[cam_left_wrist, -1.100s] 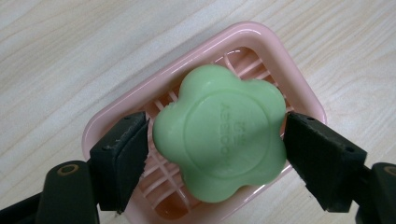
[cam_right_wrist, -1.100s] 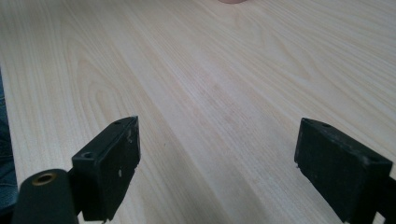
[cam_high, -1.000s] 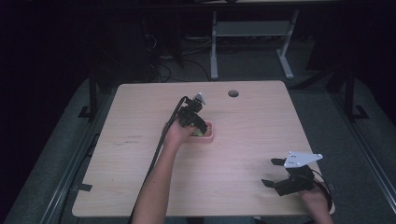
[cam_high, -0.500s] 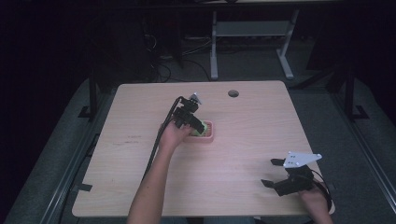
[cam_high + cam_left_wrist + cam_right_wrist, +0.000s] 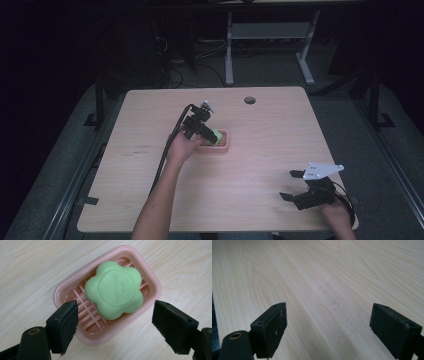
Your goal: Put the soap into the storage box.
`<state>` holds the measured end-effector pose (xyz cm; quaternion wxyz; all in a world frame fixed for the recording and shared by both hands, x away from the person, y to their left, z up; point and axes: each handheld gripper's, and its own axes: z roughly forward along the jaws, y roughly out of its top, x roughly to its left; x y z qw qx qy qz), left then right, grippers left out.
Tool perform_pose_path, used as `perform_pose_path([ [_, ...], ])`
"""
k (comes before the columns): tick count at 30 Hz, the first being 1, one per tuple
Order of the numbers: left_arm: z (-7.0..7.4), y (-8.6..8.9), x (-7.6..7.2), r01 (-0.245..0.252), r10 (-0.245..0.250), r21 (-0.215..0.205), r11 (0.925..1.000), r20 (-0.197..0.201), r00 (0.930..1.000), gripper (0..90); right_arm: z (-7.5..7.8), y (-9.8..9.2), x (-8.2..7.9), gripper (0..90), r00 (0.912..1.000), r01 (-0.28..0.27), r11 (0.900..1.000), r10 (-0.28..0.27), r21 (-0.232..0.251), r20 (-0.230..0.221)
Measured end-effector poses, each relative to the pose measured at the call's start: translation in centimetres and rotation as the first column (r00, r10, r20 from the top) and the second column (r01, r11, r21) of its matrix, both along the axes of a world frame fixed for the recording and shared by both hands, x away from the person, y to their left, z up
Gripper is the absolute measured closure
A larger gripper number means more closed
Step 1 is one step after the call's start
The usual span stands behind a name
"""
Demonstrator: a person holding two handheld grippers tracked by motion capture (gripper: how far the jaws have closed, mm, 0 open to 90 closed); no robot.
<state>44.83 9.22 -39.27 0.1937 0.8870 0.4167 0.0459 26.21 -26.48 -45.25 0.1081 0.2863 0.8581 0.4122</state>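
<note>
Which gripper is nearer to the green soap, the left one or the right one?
Left. The left gripper hangs open just above the green soap in its pink dish; the right gripper sits far away, near the table's front right corner.

From above, your left gripper [image 5: 210, 137] covered most of the pink soap dish [image 5: 220, 145], so the green soap [image 5: 216, 135] showed as little more than a small bright spot. In your left gripper view the raised lettering on the soap [image 5: 114, 289] was too soft to read, and both jaws ran off the bottom edge. Your right hand [image 5: 337, 215] was cut by the lower edge of the high view. The room beyond the counter [image 5: 250, 180] was too dark to make out, apart from a few pale legs and cables
</note>
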Motion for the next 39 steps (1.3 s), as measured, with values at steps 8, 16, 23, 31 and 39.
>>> perform_pose_path([
  [8,0.5,0.4,-1.2,0.032,-0.031,-0.027,0.9991,0.011,0.9995,21.6,0.0,0.1,-0.1,13.7,1.0000,0.002,1.000,-0.002,-0.004,-0.001],
  [16,0.2,1.1,-2.3,0.038,-0.038,-0.032,0.9988,0.002,0.9993,21.3,-0.1,0.1,0.0,13.8,1.0000,0.004,1.000,-0.004,-0.008,-0.002],
  [23,-0.2,1.6,-3.1,0.052,-0.052,-0.042,0.9978,-0.001,0.9986,21.3,-0.3,0.2,0.0,13.8,1.0000,0.003,1.000,-0.003,-0.012,-0.006],
  [31,-0.3,1.9,-3.9,0.064,-0.063,-0.045,0.9969,0.012,0.9979,21.3,-0.4,0.2,0.0,13.8,0.9998,0.010,1.000,-0.010,-0.018,-0.014],
  [39,-0.2,2.6,-5.0,0.097,-0.095,-0.070,0.9928,0.029,0.9951,21.3,-0.5,0.3,0.0,13.7,0.9999,0.011,1.000,-0.011,-0.026,-0.013],
])
